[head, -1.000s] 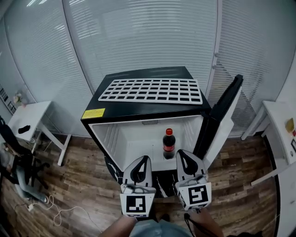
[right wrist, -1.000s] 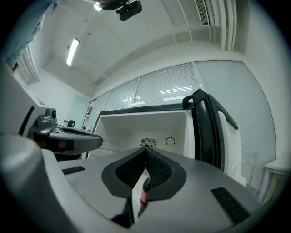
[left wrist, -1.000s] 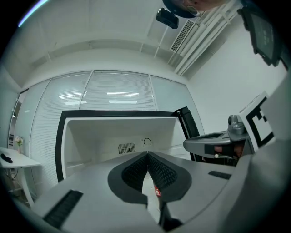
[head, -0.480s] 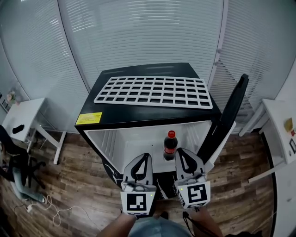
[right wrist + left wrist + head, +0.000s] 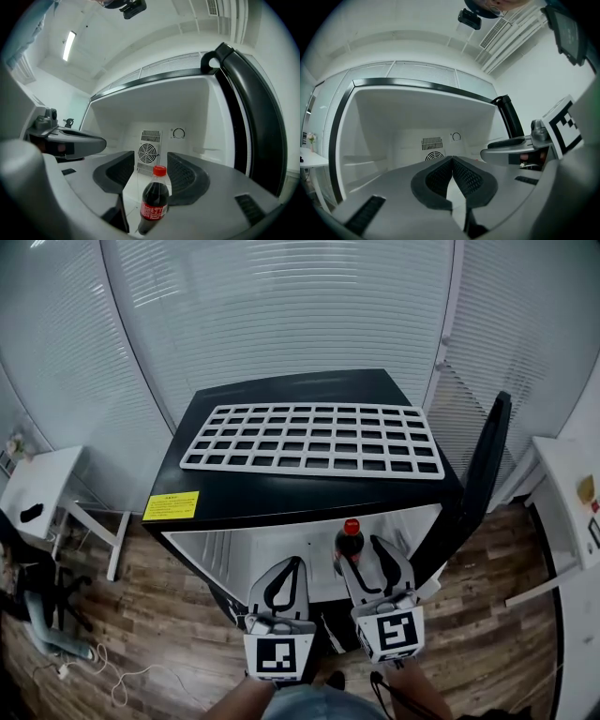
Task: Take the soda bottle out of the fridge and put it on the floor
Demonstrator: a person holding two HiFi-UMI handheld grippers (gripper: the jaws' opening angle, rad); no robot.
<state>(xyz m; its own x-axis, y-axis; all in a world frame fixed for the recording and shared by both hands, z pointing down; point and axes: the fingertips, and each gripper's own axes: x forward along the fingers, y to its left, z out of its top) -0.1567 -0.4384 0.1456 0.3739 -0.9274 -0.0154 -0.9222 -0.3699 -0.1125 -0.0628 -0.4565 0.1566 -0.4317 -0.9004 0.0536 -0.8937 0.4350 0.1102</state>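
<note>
- The right gripper [image 5: 150, 165] is standing wide, its ribbed dark pads having just been opening. The soda bottle [image 5: 154, 202] is sitting upright between them, with neither pad pressing on it.
- The bottle, smooth dark plastic with a red cap and label, is resting on the white floor of the fridge [image 5: 281, 498].
- Just left of the right gripper, the left gripper [image 5: 452, 161] is pointing into the same cavity, jaws pressed together and gripping nothing.
- Beyond the jaws, a round fan grille [image 5: 146, 153] is showing on the back wall.
- Above, a white wire rack [image 5: 314, 439] is lying flat on the fridge's glossy black top.
</note>
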